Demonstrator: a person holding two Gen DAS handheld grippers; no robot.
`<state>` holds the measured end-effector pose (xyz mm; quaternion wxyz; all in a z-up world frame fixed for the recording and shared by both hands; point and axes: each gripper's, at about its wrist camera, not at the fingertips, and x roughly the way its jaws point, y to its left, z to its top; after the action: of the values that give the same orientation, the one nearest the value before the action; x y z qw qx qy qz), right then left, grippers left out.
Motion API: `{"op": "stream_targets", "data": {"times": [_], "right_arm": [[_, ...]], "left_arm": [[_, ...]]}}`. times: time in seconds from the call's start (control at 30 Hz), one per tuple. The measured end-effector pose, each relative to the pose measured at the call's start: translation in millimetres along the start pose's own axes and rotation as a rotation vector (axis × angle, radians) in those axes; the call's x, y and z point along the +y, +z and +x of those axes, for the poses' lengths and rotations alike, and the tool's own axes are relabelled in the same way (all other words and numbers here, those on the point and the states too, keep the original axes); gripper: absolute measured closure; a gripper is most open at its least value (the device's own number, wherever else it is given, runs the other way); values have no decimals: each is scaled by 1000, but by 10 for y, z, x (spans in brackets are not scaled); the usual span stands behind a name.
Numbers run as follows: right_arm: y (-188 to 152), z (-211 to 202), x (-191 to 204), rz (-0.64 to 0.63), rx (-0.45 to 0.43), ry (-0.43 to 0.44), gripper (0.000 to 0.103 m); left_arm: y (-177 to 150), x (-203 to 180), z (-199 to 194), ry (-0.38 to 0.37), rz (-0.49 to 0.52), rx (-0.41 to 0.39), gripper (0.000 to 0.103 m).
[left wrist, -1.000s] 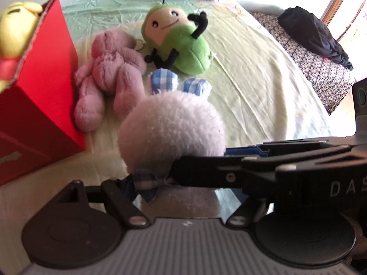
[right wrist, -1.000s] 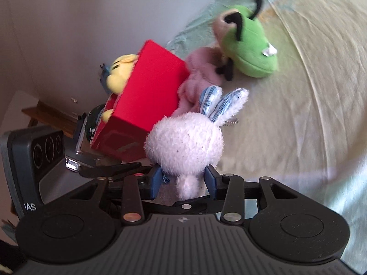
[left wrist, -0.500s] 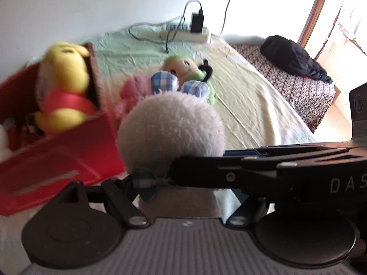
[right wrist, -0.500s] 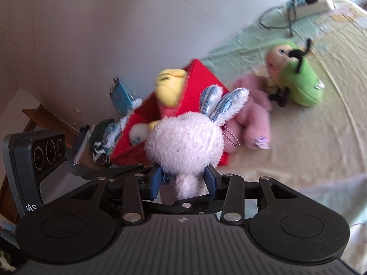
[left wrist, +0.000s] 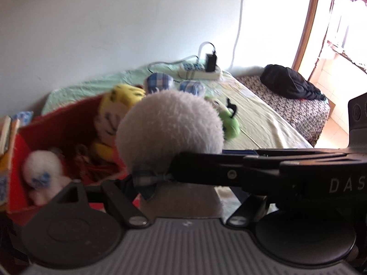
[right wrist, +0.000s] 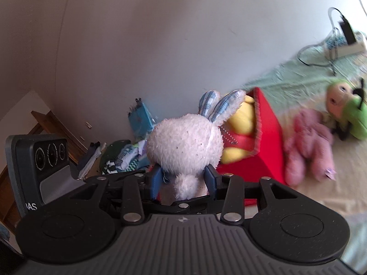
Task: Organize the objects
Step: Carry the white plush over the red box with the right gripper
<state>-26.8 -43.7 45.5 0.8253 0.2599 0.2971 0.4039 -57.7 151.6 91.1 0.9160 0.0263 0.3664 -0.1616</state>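
- Right gripper [right wrist: 183, 181] is clamping the white bunny plush [right wrist: 185, 146] at its lower body, blue pads pressing both sides.
- Left gripper [left wrist: 179, 183]: bunny is sitting between its fingers, the other gripper crossing in front; can't tell if it's gripping.
- Bunny is hanging mid-frame, in front of the red box [right wrist: 268, 137].
- Yellow plush [right wrist: 240, 128] is sitting inside the box.
- Pink plush [right wrist: 309, 146] and green plush [right wrist: 351, 114] are lying on the bed at right.

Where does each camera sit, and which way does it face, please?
Left wrist: on the left gripper, facing over the bunny into the box, bed and wall beyond; the right gripper crosses its view.
Right wrist: on the right gripper, shut on the bunny, facing box and wall; left gripper's body at left.
Shared: bunny, box, yellow toy, green toy.
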Motion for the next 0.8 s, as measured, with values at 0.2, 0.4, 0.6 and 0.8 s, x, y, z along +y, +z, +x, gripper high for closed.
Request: {"op": "stream_targets", "data": {"times": [0.2,0.4,0.6,0.8], "right_arm": [[143,355,256,-62,-17,20,60],[272,677,316,-70,13,24,60],[329,875,330,-65,40,27,60],[337,1004,250,-36,66,16,60]], "left_arm": [[116,355,-154,50,-20,-46,23],[218,608,-75,106,-45,-26,22],[282,795,41,134,-71,6,22],[300,962,246,133,-107,60,22]]}}
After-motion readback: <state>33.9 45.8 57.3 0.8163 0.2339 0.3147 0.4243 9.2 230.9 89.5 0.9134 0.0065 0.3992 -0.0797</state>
